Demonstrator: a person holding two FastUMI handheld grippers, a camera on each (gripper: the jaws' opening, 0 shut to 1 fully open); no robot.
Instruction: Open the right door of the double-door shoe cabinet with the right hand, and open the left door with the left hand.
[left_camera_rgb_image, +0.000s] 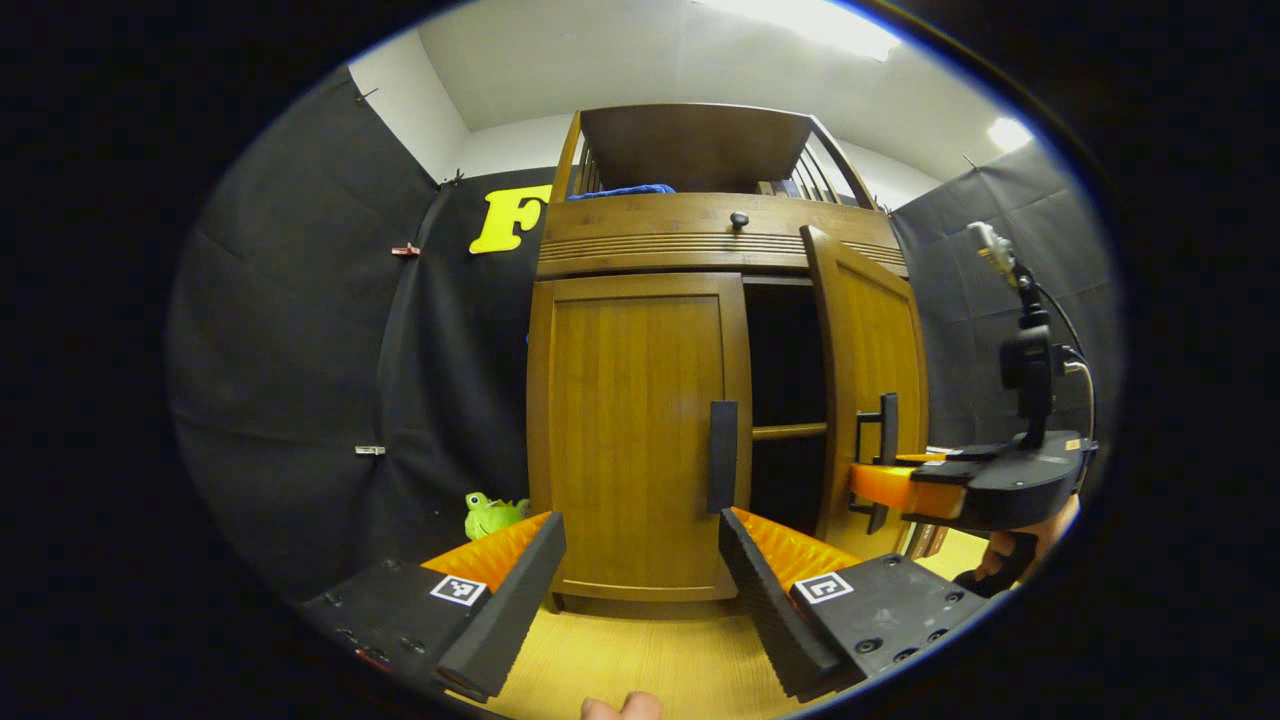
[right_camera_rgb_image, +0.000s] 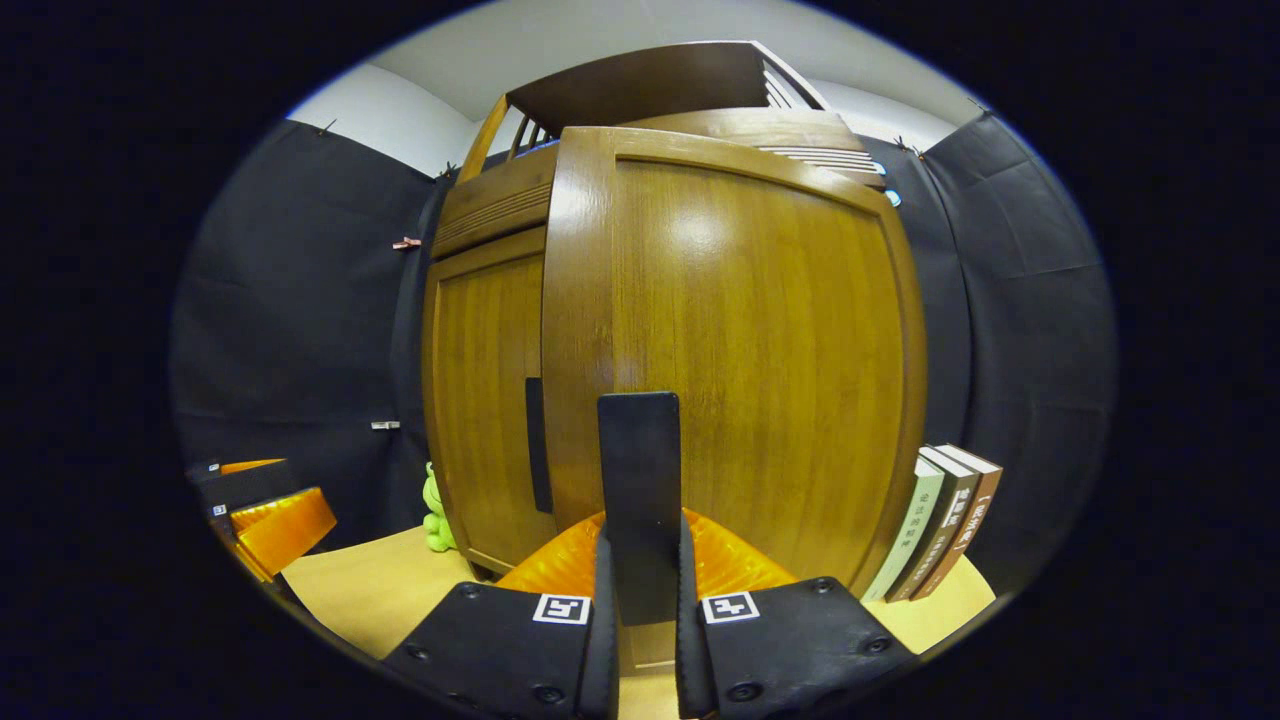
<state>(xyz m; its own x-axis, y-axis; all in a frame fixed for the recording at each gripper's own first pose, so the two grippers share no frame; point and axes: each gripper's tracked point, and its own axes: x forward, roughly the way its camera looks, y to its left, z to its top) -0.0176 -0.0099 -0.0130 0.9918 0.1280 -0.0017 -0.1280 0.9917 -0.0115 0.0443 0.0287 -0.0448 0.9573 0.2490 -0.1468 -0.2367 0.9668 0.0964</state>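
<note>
right gripper (right_camera_rgb_image: 640, 610) has its jaws closed tight on the right door handle (right_camera_rgb_image: 640, 500); right door (right_camera_rgb_image: 740, 350) is already swung partway out, dark cabinet interior showing in the left gripper view. shoe cabinet (left_camera_rgb_image: 700, 215) stands on the tabletop (left_camera_rgb_image: 640, 650). left gripper (left_camera_rgb_image: 640, 570) has jaws wide apart, holding nothing, lined up in front of the left door (left_camera_rgb_image: 630, 430), which is shut. left door handle (left_camera_rgb_image: 722, 455) sits just above the gap, nearer one finger.

step in hand, as i read it: finish the right door swing. pull along the hinge arc, not straight back, and keep the grip square on the bar. books (right_camera_rgb_image: 945, 520) stand near the door's hinge side; watch clearance. then centre the left jaws on its handle before closing.
</note>
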